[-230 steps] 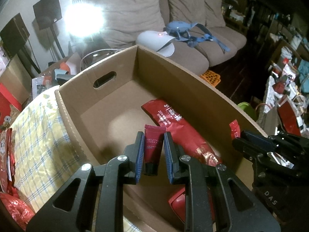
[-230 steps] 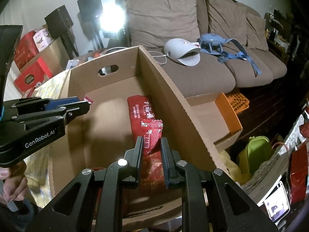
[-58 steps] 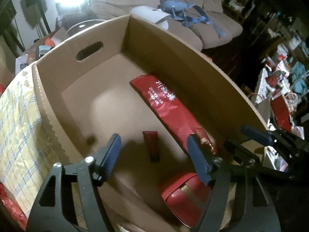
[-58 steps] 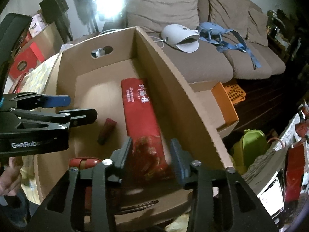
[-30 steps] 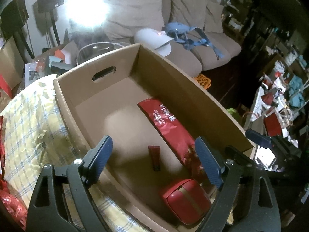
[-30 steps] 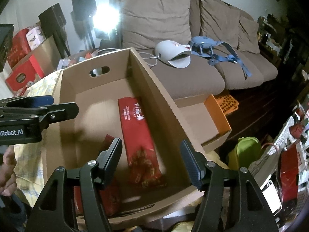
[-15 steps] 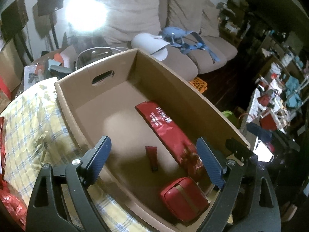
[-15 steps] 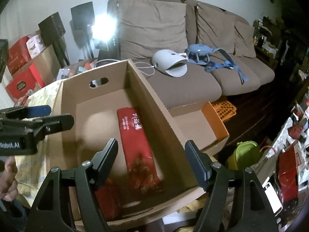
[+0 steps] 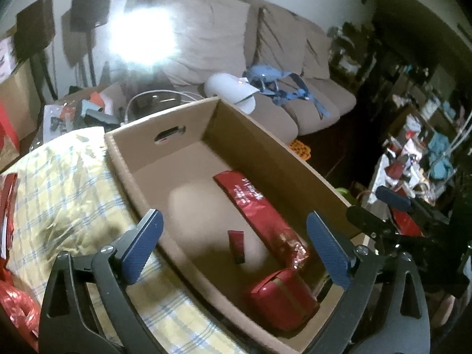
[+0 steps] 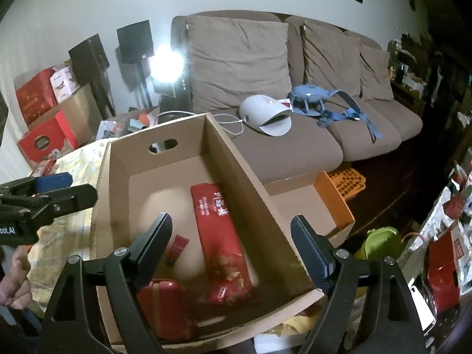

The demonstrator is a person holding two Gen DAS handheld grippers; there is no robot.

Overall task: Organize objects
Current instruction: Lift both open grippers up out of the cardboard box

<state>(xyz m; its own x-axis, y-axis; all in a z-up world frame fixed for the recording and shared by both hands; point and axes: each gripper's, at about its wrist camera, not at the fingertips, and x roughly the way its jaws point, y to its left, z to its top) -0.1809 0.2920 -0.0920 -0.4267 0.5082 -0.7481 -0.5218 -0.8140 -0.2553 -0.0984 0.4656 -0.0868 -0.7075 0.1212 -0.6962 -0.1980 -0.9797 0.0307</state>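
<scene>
Both your grippers hang over the big brown cardboard box (image 9: 259,135). Your left gripper (image 9: 233,247) and right gripper (image 10: 233,244) have just been opening; both now stand spread wide with nothing between the jaws.

Inside the box, the small dark red tube (image 9: 237,246) lies flat near the middle. It looks light and a bit squishy, so pinch it across its sides.

The long shiny red packet (image 9: 256,209) lies beside the tube; it may crinkle and slip, so take its middle.

The rounded red case (image 9: 280,301), in the box's near corner, seems stiff, though it is blurry
</scene>
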